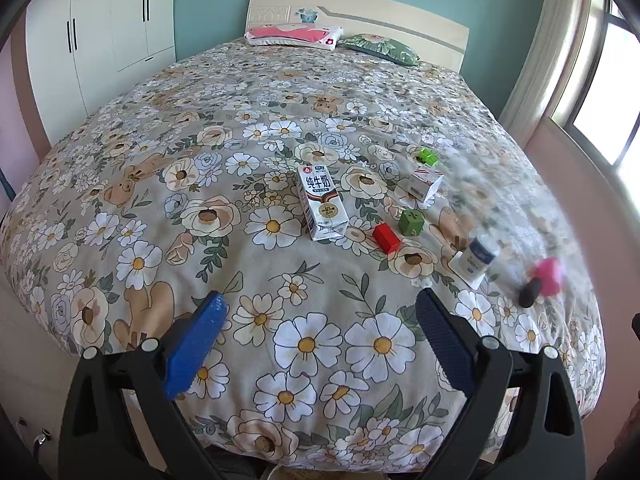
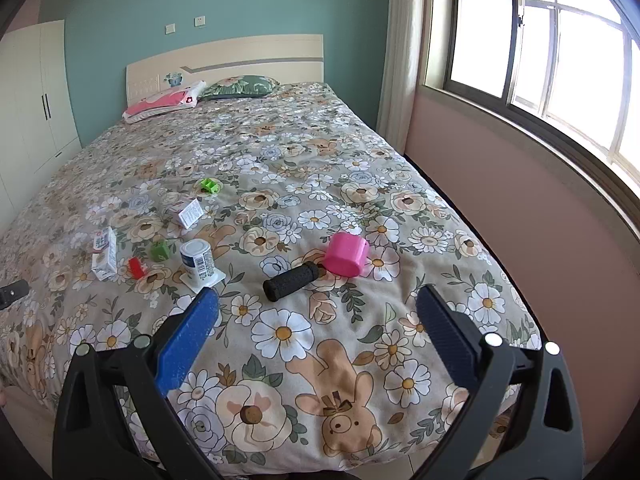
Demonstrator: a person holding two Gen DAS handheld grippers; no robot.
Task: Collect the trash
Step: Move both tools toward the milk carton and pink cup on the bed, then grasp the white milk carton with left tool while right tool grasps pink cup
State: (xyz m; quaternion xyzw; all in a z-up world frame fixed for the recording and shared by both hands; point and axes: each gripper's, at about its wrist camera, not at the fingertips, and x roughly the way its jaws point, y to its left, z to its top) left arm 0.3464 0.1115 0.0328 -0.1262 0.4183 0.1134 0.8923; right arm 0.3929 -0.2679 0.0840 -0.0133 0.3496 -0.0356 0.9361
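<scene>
Nothing looks picked up yet, and no bin or bag is showing, so the whole job seems to be still waiting. The left gripper (image 1: 318, 314) is hovering over the near end of the bed (image 1: 120, 152) with its blue fingers spread wide and nothing between them. Going from left to right, the milk carton (image 1: 321, 203) is lying flat, its long side running away toward the pillows. Next the red block (image 1: 386, 237) and the green block (image 1: 412, 222) are sitting close together, and behind them a small white box (image 1: 426, 184) is lying tipped on its side. The little white bottle (image 2: 197, 259) is standing upright on a flat white piece. The black roller (image 2: 289, 281) is lying down, pointing up and right at the pink cup (image 2: 346, 254), which is tipped over and touching it. The right gripper (image 2: 318, 314) is hanging open too, empty, just short of the roller.
</scene>
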